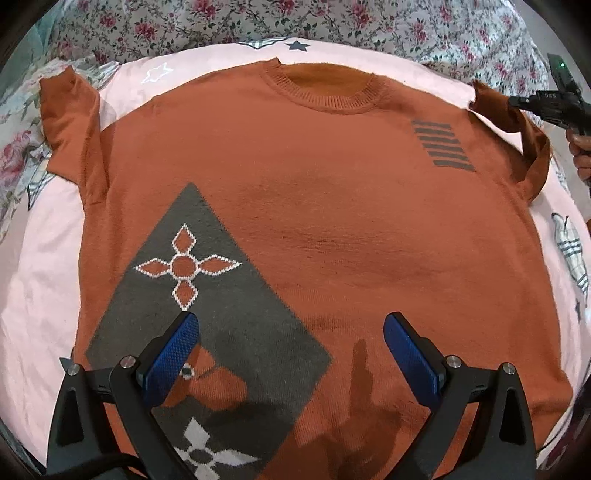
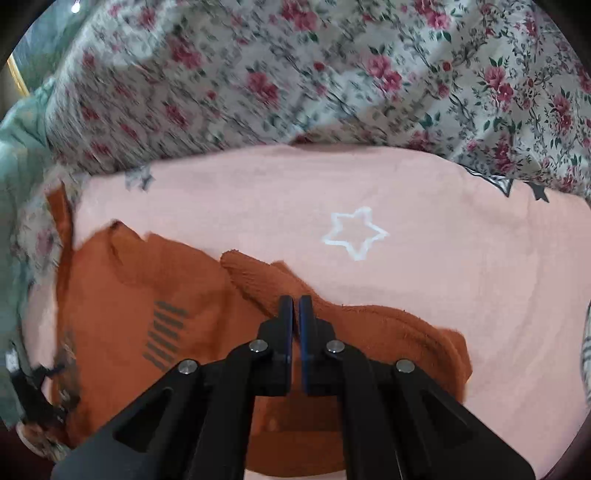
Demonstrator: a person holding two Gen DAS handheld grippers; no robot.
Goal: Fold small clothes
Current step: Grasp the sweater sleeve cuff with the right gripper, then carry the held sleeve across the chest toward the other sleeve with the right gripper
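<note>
Rust-orange knit sweater, spread front-up on pink star-print sheet, floral bedspread beyond. Hem cut off below left gripper, jaws wide apart, holding nothing, poised above grey diamond motif. Right gripper pinched on sleeve, lifted. Other sleeve lay at sheet edge. Left-hand part of right wrist view blurred.

Your sweater lies flat on the blanket, filling the middle of the left wrist frame, collar toward the top. Behind it, along the top edge, lies the floral sheet. Your left gripper hangs over the hem at bottom centre. At the upper right, your right gripper meets the sleeve, just right of the sweater's body.
</note>
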